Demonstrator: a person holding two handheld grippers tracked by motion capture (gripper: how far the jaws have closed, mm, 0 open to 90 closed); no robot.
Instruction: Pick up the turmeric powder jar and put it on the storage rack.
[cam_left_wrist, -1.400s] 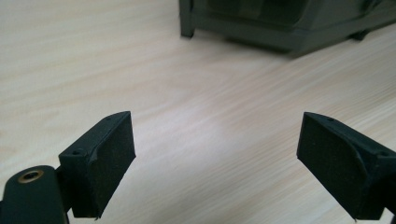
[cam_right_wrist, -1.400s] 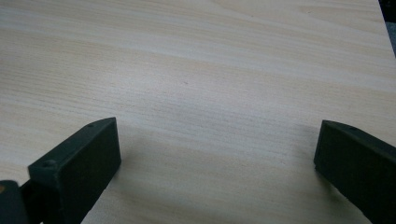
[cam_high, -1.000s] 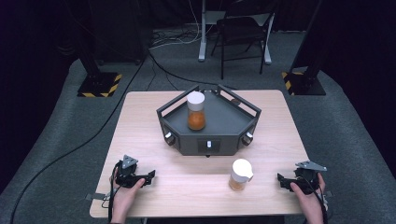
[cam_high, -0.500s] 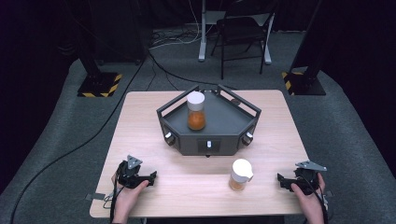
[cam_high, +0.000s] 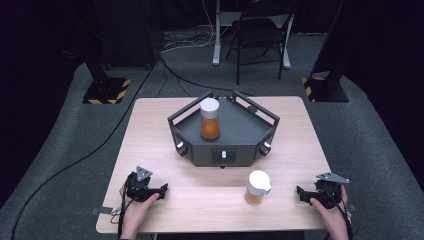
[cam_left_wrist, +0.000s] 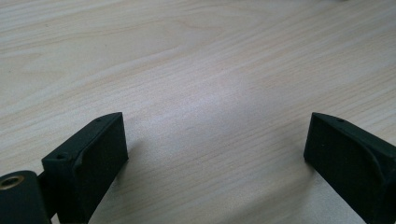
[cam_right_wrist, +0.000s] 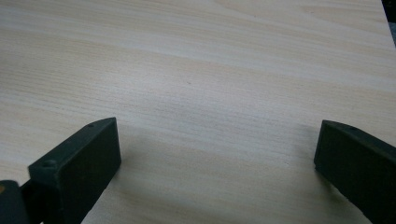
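Two clear jars with white lids hold something orange. One jar (cam_high: 210, 119) stands on the dark grey tray (cam_high: 245, 127) at the table's middle. The other jar (cam_high: 257, 187) stands on the bare wood near the front edge. My left gripper (cam_high: 161, 190) rests at the front left, pointing right. Its jaws have just been opening, and they stand wide over bare wood (cam_left_wrist: 215, 123) with nothing between them. My right gripper (cam_high: 300, 193) rests at the front right, a little to the right of the near jar. It is open over bare wood (cam_right_wrist: 217, 127).
The wooden table (cam_high: 150, 130) stands on grey carpet. The tray has a raised frame and knobs (cam_high: 181, 147) on its front faces. A folding chair (cam_high: 260, 35) and stand bases with yellow-black stripes (cam_high: 107, 90) are beyond the table. Cables trail across the floor.
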